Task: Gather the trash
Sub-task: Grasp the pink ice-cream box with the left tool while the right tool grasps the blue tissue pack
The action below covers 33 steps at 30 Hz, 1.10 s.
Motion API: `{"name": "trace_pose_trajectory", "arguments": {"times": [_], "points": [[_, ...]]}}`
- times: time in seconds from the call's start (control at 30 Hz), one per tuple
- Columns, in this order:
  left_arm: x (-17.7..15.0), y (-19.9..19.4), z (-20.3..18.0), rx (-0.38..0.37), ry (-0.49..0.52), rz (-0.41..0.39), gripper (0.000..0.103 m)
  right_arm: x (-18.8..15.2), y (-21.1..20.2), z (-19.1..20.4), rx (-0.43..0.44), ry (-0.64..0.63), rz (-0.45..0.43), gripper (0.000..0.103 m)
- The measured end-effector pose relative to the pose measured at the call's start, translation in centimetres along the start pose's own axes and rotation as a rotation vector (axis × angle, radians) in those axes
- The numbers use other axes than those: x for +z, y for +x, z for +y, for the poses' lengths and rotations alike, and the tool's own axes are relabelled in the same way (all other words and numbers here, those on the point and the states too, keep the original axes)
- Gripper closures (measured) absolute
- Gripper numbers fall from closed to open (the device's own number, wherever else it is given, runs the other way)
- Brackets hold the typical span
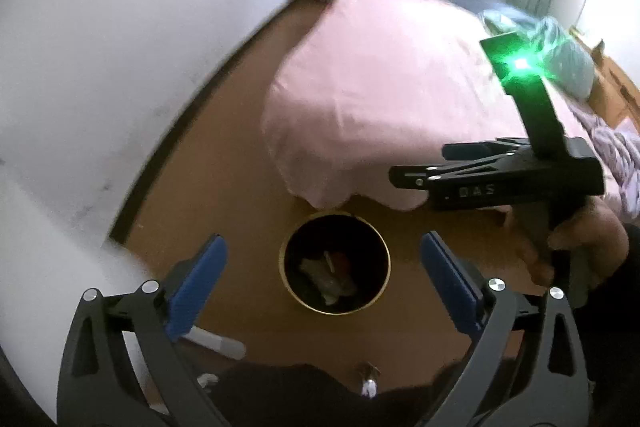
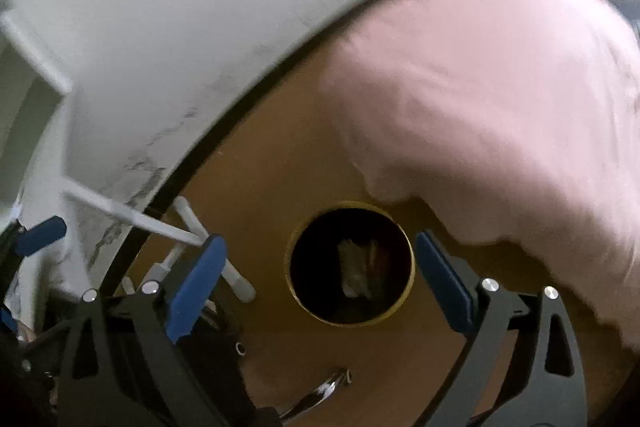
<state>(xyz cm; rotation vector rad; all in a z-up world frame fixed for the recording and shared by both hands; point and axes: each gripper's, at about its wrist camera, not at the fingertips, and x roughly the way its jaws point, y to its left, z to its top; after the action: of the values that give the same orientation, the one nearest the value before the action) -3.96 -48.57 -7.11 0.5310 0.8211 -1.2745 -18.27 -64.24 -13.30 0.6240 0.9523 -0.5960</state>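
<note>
Both frames blurred; bin (image 1: pixel 334 264) contents (image 2: pixel 354 273) indistinct, bed (image 2: pixel 500 99) cropped.

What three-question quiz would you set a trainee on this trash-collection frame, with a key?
1. True or false: the left gripper is clamped on a piece of trash.
2. Multiple choice: the trash bin stands (A) on the bed, (B) on the floor at the bed's corner, (C) on a shelf.
3. Fill in: the sheet on the bed is ____ in colour.

Key:
1. False. Its jaws stand apart with nothing between them, and so do the right gripper's.
2. B. The bin, with crumpled scraps already inside, sits on the brown floor by the hanging sheet.
3. Pink.
</note>
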Motion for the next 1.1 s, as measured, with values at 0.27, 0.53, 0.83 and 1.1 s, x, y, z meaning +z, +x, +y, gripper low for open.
{"name": "trace_pose_trajectory", "arguments": {"times": [0.27,0.53,0.83,1.1], "points": [[-8.4,-15.8,11.0,0.269,-0.233,-0.096,0.007,0.7,-4.6,20.3,0.291,-0.334,-0.055,0.011],[-23.0,-28.9,22.3,0.561,-0.6,-0.093,0.007,-3.2,-4.3,42.3,0.581,-0.648,0.065,0.011],[-32.1,-34.6,28.2,0.669,-0.81,-0.108,0.007,-4.1,-1.5,54.6,0.675,-0.68,0.211,0.011],[-31.0,-32.4,33.2,0.633,-0.79,-0.084,0.007,-4.2,1.5,57.7,0.64,-0.691,0.287,0.055]]}}
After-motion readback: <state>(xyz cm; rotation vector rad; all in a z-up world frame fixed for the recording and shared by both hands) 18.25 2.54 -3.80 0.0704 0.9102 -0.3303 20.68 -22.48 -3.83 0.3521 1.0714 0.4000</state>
